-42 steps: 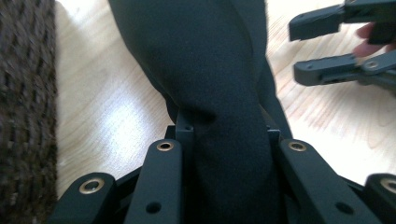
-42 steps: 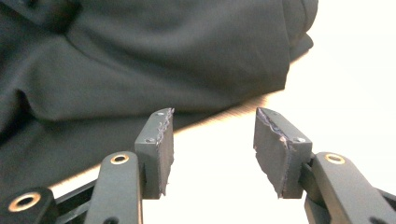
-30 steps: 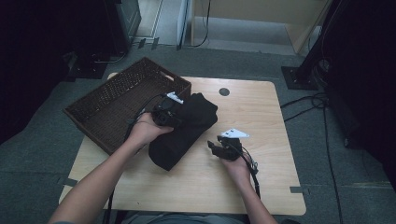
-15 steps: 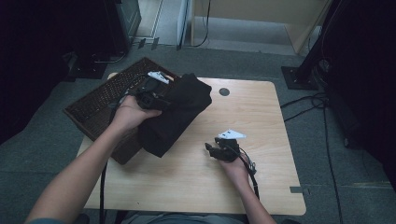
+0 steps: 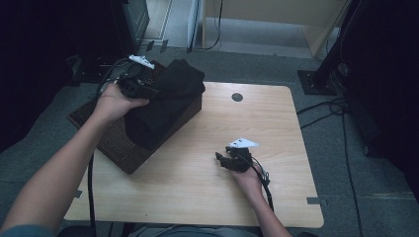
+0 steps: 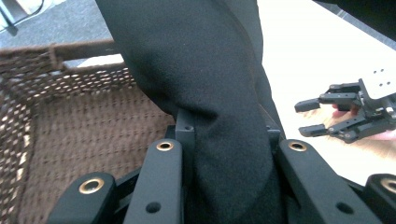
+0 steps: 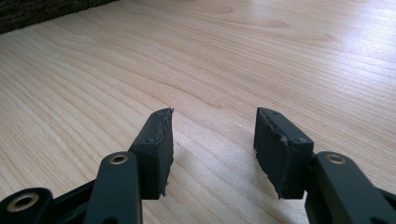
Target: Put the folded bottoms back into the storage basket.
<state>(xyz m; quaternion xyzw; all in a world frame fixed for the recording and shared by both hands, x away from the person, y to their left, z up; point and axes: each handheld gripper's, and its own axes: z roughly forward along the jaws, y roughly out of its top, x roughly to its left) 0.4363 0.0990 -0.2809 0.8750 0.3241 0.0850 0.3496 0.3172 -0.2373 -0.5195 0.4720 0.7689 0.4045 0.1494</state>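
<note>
We hold a gripper in each hand at a wooden table [image 5: 197, 168]. Our left gripper [image 5: 136, 85] has its jaws closed on a black cloth [image 5: 163, 101], and the cloth is bunched thick between them. In the left gripper view the black cloth [image 6: 210, 93] fills the gap between the two black jaws and goes up from them. The cloth is up off the table. It hangs over the near corner of a brown woven basket [image 5: 111, 143], and its low end droops down onto the basket's rim. The basket sits at the left side of the table, partly off its edge. In the left gripper view we see the brown woven basket [image 6: 70, 140] just under the cloth. Our right gripper [image 5: 228, 160] rests low over the bare wood, well apart from the cloth. Its jaws stand partly open with nothing between them, and we see only wood in the gap in the right gripper view.
</note>
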